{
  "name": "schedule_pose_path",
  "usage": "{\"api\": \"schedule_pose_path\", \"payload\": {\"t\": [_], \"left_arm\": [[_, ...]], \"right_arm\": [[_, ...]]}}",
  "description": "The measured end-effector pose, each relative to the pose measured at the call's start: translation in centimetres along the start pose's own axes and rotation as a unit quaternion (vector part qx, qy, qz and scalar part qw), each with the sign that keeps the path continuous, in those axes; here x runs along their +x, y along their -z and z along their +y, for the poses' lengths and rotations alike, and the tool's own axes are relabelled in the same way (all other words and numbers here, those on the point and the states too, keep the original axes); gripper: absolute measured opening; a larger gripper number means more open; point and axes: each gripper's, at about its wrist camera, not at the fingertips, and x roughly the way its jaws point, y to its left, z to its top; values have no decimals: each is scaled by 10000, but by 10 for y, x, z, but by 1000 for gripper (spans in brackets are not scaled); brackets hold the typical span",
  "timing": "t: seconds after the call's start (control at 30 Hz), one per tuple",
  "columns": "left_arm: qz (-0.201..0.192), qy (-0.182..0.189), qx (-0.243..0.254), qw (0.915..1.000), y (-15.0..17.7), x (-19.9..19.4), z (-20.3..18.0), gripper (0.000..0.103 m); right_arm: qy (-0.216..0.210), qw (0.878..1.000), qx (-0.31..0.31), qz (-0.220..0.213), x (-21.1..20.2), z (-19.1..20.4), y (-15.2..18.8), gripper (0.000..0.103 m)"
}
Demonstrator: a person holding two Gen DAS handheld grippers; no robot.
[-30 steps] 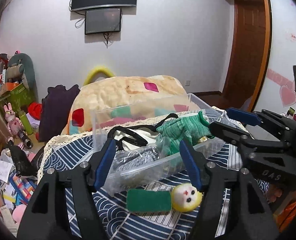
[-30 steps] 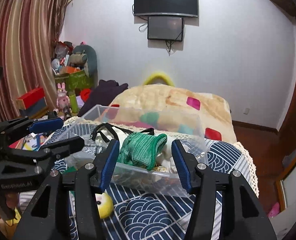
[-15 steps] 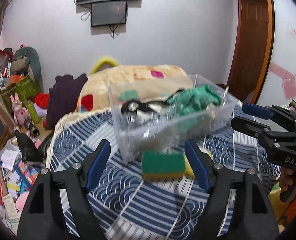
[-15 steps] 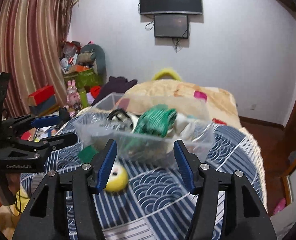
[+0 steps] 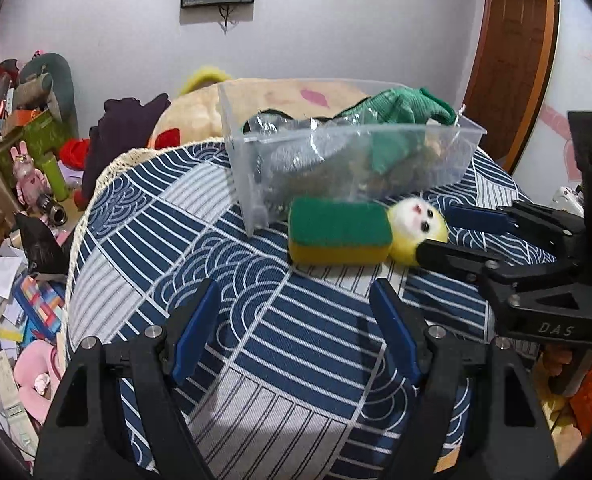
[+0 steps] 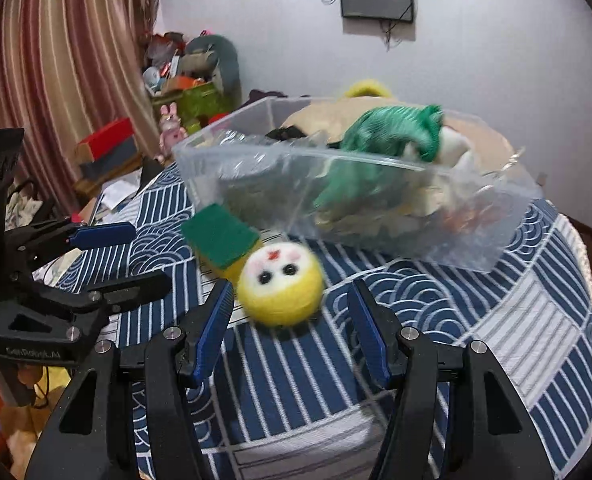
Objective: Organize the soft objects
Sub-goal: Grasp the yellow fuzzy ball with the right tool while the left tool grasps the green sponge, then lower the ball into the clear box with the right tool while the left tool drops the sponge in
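**2 open grippers near soft toys on a patterned table**

Left gripper [image 5: 296,320], black with blue pads, jaws spread wide and empty above a navy-and-white wave-patterned tablecloth [image 5: 255,360]. Right gripper [image 6: 289,322] likewise spread, empty, just short of a round yellow plush ball with a white face [image 6: 281,280]. Touching the ball, a rectangular green-topped yellow sponge [image 5: 338,236]. Right behind both, a clear plastic bin [image 5: 348,168] holding a green knitted cloth [image 5: 404,106] and other soft items.
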Motion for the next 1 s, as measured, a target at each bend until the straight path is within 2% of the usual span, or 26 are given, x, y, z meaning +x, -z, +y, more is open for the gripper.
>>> {"api": "schedule_pose_path", "payload": {"t": [0.13,0.17,0.2,0.23,0.6,0.67,0.73,0.8,1.0], "left_arm": [[54,32,32,10000,2,3,-2,76],[47,36,32,10000,2,3,-2,76],[33,55,30,10000,1,3,-2,76],[22,65,25,10000,0,4,-3,76],[-18,252,76,9997,-23,19,-24,76],[24,259,71,9996,-26,25,-27,72],[92,287,78,9995,-27,32,-29,62],[56,105,153,9998,-26,35,-30,61],[-23,229,-19,9997,-20,27,-21,59]], "right_arm": [[61,9998,-154,117,10,5,-2,55],[42,9998,-167,133,11,7,-1,51],[14,9997,-179,138,11,7,-1,43],[2,9997,-181,147,10,8,-1,42],[170,9993,160,-286,-20,-14,6,40],[174,9991,221,-331,-23,-17,6,40],[175,9988,283,-372,-26,-20,7,40],[186,9985,326,-400,-28,-23,9,40],[168,9978,441,-468,-33,-30,10,40]]}}
